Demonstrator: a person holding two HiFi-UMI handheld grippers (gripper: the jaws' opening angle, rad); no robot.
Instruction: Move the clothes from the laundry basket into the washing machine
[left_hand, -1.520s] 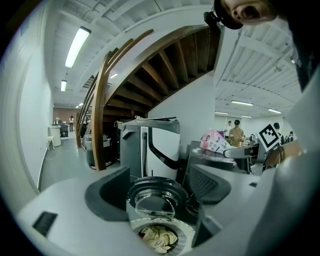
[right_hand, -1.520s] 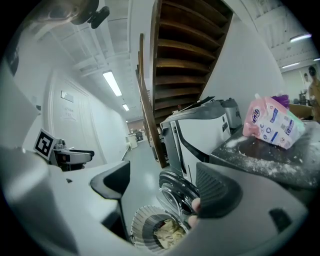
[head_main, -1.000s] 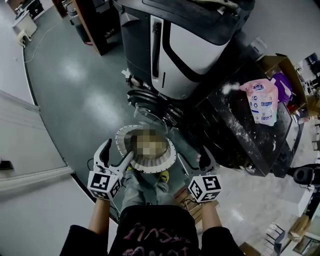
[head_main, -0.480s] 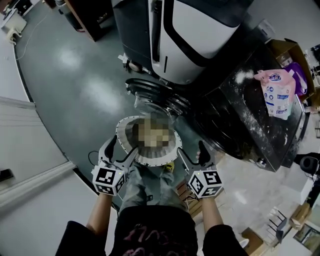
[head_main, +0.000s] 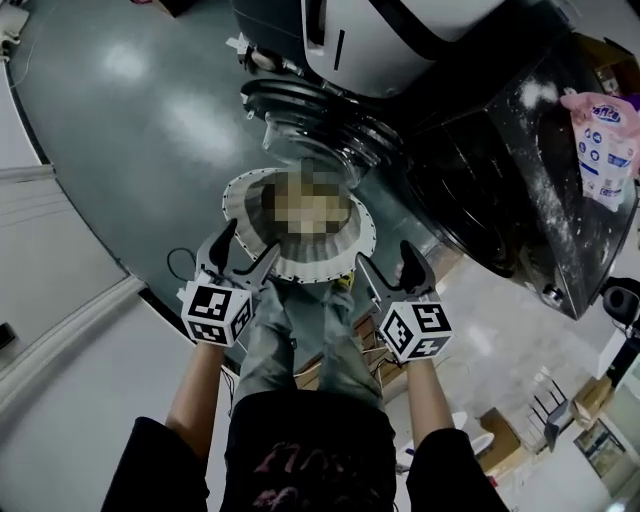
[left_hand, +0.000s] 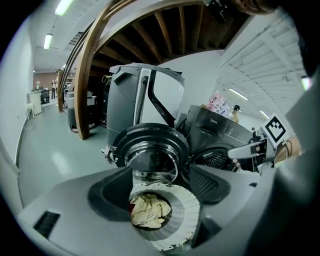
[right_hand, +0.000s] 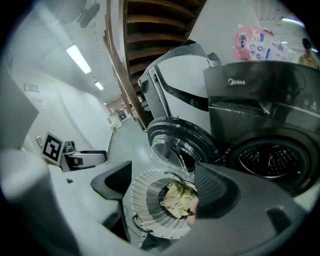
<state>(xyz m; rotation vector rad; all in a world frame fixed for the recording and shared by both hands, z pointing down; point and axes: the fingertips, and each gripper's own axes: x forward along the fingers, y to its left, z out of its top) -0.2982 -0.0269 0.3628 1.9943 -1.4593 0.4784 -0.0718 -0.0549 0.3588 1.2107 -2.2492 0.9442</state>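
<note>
We are holding the left gripper (head_main: 245, 249) and right gripper (head_main: 387, 265), jaws apart and empty, at the laundry basket's (head_main: 236, 205) near rim, ready to pick its clothes (left_hand: 147, 210).

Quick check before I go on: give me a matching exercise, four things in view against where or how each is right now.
Things:
1 clothes
2 washer door
3 detergent pouch
4 left gripper

States:
a pink, on top of the washing machine
b fingers apart, holding nothing
c swung open
d pale, in the laundry basket

Pairs: 1-d; 2-c; 3-a; 4-b
</note>
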